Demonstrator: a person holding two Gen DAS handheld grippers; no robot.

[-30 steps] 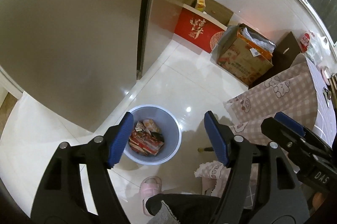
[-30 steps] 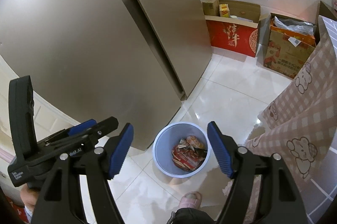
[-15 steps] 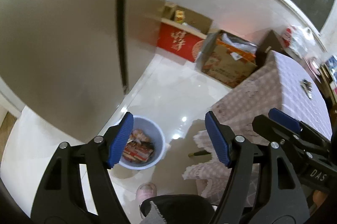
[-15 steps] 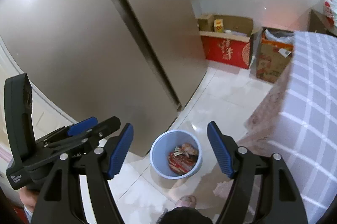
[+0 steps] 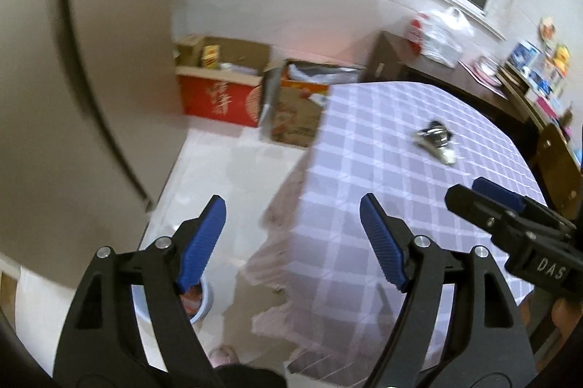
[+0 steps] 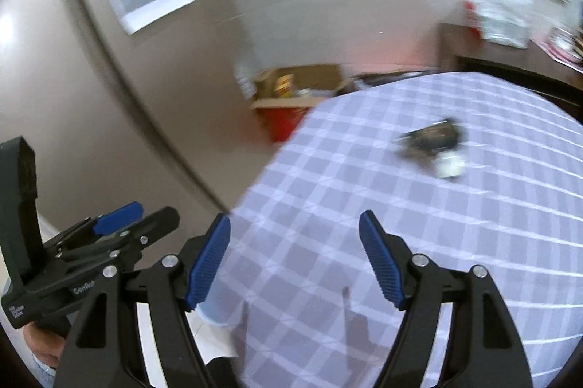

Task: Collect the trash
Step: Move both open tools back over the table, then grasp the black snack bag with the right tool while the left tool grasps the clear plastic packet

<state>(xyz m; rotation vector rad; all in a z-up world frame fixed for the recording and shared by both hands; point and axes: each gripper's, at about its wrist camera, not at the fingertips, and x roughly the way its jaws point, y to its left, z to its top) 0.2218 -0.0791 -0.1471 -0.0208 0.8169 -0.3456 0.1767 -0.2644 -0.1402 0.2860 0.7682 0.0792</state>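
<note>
A small dark and silvery piece of trash (image 5: 435, 138) with a white scrap beside it lies on the checked tablecloth (image 5: 382, 176); it also shows blurred in the right wrist view (image 6: 433, 140). The light blue bin (image 5: 202, 300) with red wrappers stands on the floor, mostly hidden behind my left finger. My left gripper (image 5: 293, 238) is open and empty above the table's near left edge. My right gripper (image 6: 295, 258) is open and empty over the near part of the tablecloth (image 6: 400, 206), well short of the trash.
A tall beige fridge (image 5: 91, 78) stands on the left. A red box (image 5: 218, 96) and a cardboard box (image 5: 298, 107) sit on the floor by the far wall. A dark sideboard (image 5: 419, 60) holds a white plastic bag (image 5: 441, 31).
Both grippers have swung up from the bin on the floor to the tabletop. The bin has dropped to the bottom left edge of view. Both stay open.
</note>
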